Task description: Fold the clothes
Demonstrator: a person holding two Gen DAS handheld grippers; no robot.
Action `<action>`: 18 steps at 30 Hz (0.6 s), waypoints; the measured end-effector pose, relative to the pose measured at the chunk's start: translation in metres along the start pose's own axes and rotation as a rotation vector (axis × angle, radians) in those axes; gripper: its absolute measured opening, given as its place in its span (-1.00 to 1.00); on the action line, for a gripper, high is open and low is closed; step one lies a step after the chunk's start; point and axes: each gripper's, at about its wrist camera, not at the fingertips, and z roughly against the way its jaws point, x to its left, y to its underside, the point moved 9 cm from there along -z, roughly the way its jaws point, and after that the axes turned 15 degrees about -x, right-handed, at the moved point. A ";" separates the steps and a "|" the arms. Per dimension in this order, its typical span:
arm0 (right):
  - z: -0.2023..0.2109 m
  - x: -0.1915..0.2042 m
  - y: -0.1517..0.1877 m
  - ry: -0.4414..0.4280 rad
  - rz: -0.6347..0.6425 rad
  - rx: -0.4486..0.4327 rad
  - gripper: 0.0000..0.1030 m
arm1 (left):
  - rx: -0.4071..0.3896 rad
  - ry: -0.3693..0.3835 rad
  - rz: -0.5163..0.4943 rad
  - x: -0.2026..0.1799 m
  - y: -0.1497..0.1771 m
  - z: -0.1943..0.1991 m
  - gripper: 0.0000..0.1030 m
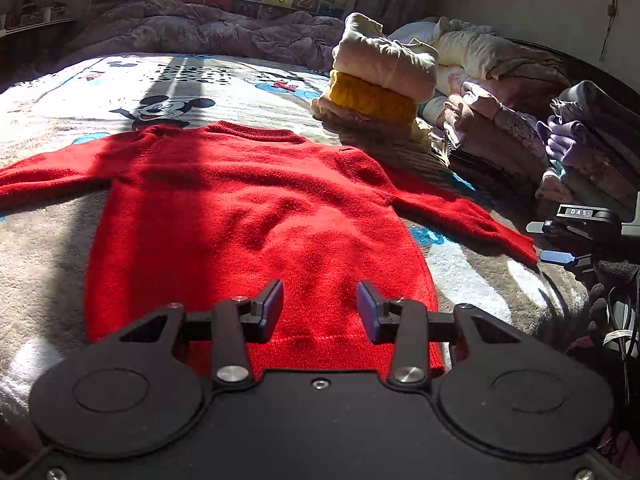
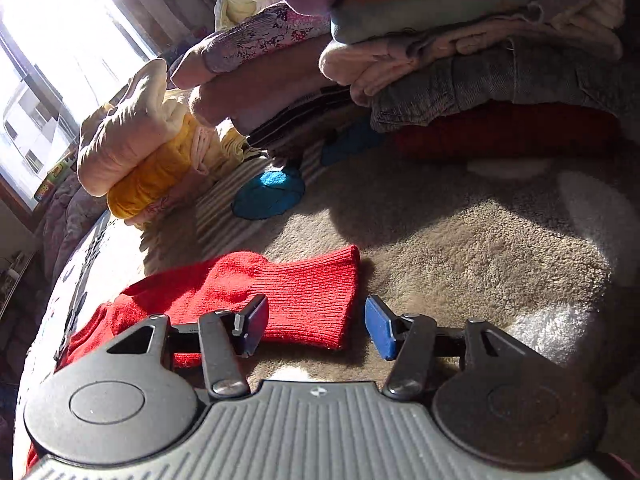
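Observation:
A red knit sweater (image 1: 248, 216) lies flat on the bed, both sleeves spread out, collar at the far end. My left gripper (image 1: 320, 308) is open and empty, just above the sweater's hem. The right gripper shows at the right edge of the left wrist view (image 1: 560, 240), near the right sleeve's cuff. In the right wrist view, my right gripper (image 2: 316, 324) is open, and the red ribbed cuff (image 2: 316, 300) lies between its fingers, not gripped.
A stack of folded clothes, cream on yellow (image 1: 380, 80), stands beyond the sweater's right shoulder. More piled clothes (image 1: 520, 128) lie along the right side, also in the right wrist view (image 2: 480, 60). A Mickey Mouse blanket (image 1: 120, 92) covers the bed.

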 end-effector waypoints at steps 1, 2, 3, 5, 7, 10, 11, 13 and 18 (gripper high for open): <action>0.009 0.011 0.002 -0.034 0.023 -0.008 0.08 | 0.046 0.064 -0.051 -0.021 0.017 -0.007 -0.51; 0.017 0.023 0.004 -0.074 0.037 -0.011 0.08 | 0.102 0.135 -0.101 -0.041 0.034 -0.014 -0.51; 0.022 0.033 0.008 -0.129 0.035 -0.006 0.08 | 0.110 0.155 -0.182 -0.058 0.046 -0.015 -0.50; 0.033 0.056 0.016 -0.257 0.017 0.015 0.07 | 0.091 0.190 -0.307 -0.079 0.052 -0.006 -0.50; 0.042 0.082 0.026 -0.369 0.040 0.055 0.05 | 0.100 0.266 -0.240 -0.081 0.045 0.006 -0.50; 0.056 0.127 0.054 -0.531 0.158 0.121 -0.22 | 0.099 0.171 -0.183 -0.046 0.024 0.018 -0.50; 0.060 0.136 0.061 -0.563 0.174 0.138 -0.29 | 0.083 0.105 -0.122 -0.024 0.013 0.022 -0.50; 0.068 0.157 0.081 -0.624 0.211 0.158 -0.31 | 0.022 -0.038 0.033 0.024 -0.007 0.030 -0.50; 0.070 0.174 0.153 -0.560 0.479 0.285 -0.39 | 0.065 -0.270 0.198 0.100 0.009 0.030 -0.50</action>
